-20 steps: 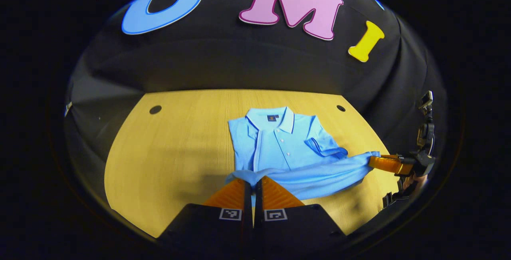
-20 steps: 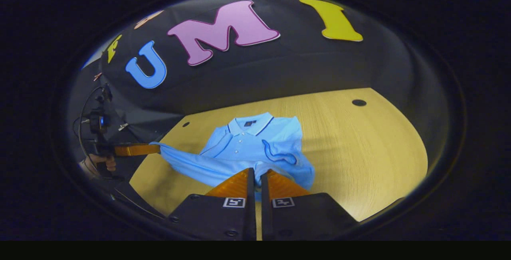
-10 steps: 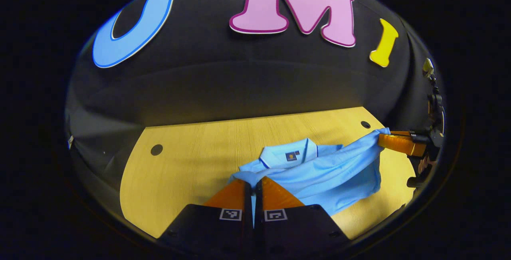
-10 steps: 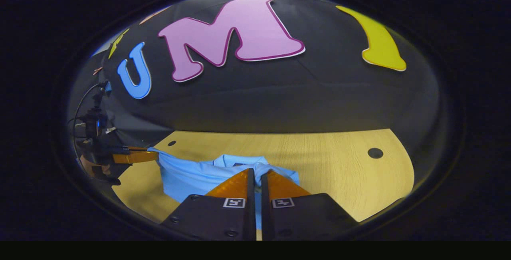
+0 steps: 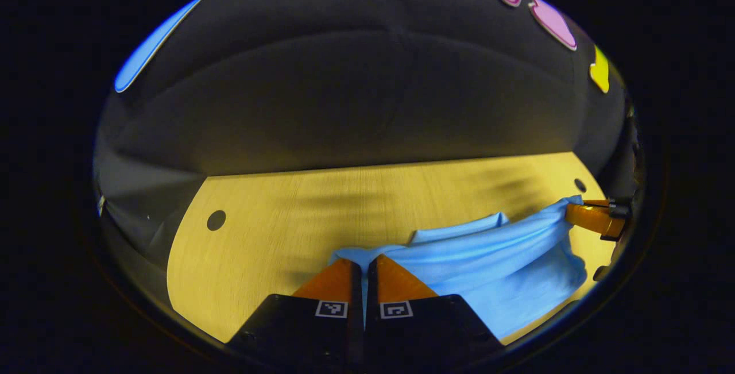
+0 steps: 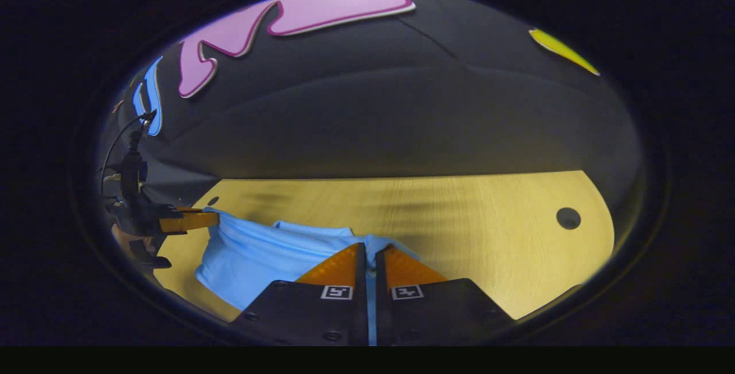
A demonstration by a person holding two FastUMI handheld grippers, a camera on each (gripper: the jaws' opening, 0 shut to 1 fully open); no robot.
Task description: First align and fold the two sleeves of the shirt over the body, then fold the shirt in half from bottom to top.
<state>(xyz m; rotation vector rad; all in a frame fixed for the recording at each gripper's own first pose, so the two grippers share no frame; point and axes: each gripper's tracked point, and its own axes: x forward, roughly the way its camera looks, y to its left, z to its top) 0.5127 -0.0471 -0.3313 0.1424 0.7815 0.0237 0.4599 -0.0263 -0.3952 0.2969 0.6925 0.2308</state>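
Observation:
The light blue shirt (image 5: 494,253) lies on the wooden table (image 5: 275,224), its lower edge lifted and stretched between both grippers. My left gripper (image 5: 363,259) is shut on one corner of that edge. In the left gripper view the right gripper (image 5: 594,219) holds the other corner at the far right. In the right gripper view my right gripper (image 6: 367,246) is shut on the shirt (image 6: 252,253), and the left gripper (image 6: 186,222) pinches the far corner at the left. A strip of shirt, perhaps the collar (image 5: 459,229), peeks out behind the raised edge; the rest is hidden.
The table has round holes near its back corners (image 5: 216,220) (image 6: 568,218). The black booth wall (image 5: 356,104) stands close behind the table's far edge. Bare wood (image 6: 488,230) spreads to the right of the shirt in the right gripper view.
Both grippers have carried the shirt's lower edge forward over the body toward the collar. The buttons, the folded sleeves and the collar label are now covered, and the wall looms closer.

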